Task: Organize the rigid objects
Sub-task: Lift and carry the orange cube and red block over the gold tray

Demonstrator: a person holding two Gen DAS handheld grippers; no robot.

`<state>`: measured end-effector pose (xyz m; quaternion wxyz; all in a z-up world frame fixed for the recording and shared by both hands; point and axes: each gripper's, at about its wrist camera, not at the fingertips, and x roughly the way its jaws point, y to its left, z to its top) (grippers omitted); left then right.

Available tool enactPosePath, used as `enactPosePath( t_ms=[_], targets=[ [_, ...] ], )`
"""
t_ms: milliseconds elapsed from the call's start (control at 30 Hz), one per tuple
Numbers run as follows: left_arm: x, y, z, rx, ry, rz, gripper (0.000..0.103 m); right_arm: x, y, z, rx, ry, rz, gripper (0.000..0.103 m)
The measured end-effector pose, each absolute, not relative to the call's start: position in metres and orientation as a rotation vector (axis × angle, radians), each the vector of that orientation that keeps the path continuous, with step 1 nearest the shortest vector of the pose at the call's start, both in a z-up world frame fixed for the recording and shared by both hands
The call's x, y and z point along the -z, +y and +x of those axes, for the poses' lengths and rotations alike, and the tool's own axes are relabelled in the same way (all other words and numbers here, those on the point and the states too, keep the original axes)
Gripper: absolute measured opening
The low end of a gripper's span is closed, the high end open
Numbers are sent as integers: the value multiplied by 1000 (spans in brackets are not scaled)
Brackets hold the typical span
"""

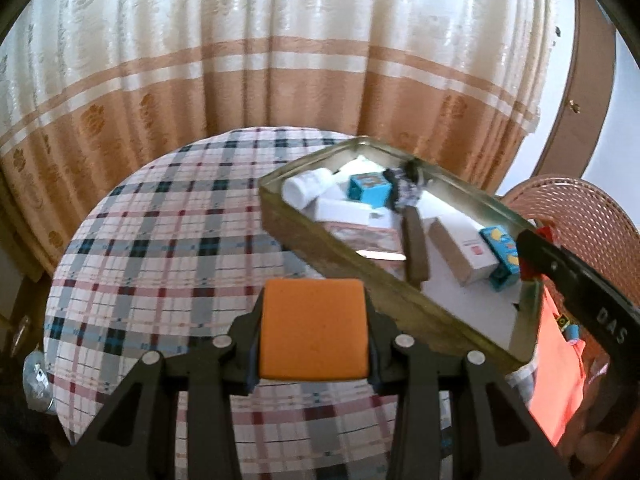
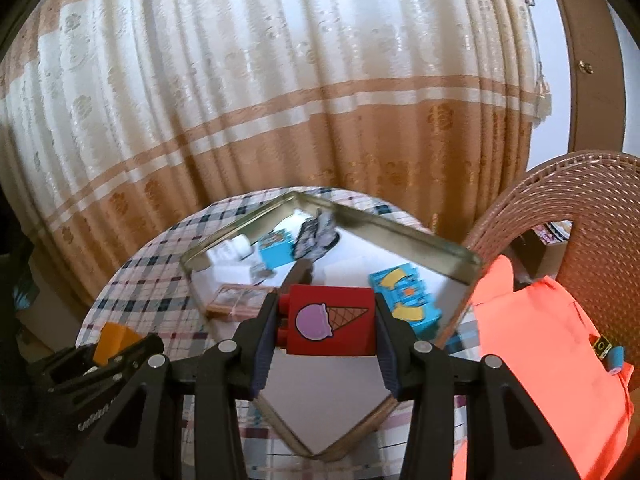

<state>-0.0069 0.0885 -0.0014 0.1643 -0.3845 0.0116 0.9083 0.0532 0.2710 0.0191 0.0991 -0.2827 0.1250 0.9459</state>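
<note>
The left hand-held gripper (image 1: 314,330) is clamped on an orange block (image 1: 314,328), its two pads pressing the block's sides, held above the checked cloth of the round bench (image 1: 152,240). In the right wrist view the same gripper shows at the lower left with the orange block (image 2: 114,338) between its fingers, beside the tin tray.

The right hand-held gripper (image 2: 326,326) holds a red block (image 2: 334,320) with an ice-cream cone picture on its face; the pads grip it on the left and right sides. It hangs over the near part of the metal tray (image 2: 400,236), above a bare white stretch of the tray floor. In the left wrist view the right gripper's dark finger (image 1: 576,276) reaches in from the right edge over the tray's near corner.

The tray (image 1: 332,252) sits on the right part of the bench. Inside it lie a white bottle (image 1: 304,188) on its side at the far end, a blue box (image 1: 368,190) next to it, a dark patterned item (image 1: 404,188) too blurred to name, a brown stick-like piece (image 1: 416,248), a white carton (image 1: 460,254), and a blue and yellow block (image 1: 502,256) near the right wall.

A striped curtain (image 1: 280,60) hangs behind the bench. A woven chair (image 2: 580,208) stands at the right, with orange-red cloth (image 2: 532,344) draped over it.
</note>
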Motion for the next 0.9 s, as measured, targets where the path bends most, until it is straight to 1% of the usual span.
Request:
enactPosePath(
  t_ms=[100,200,433,533,900],
  targets=[
    [-4,99,-5,-2561,27,-1080,39,-23,278,55,-2793,365,-813,47],
    [-8,114,-1,-2548,63,-1049,39,-26,287,53,-2787,363,-798,47],
    [-12,135,-4,-2489,30,-1056,39,-32,306,55,-2775,367,-761,47],
    [-16,145,-5,-2493,43,-1037,39,-34,313,54,-2771,369,-756,47],
    [-13,177,-5,-2472,60,-1045,39,-39,336,45,-2771,386,-722,47]
  ],
)
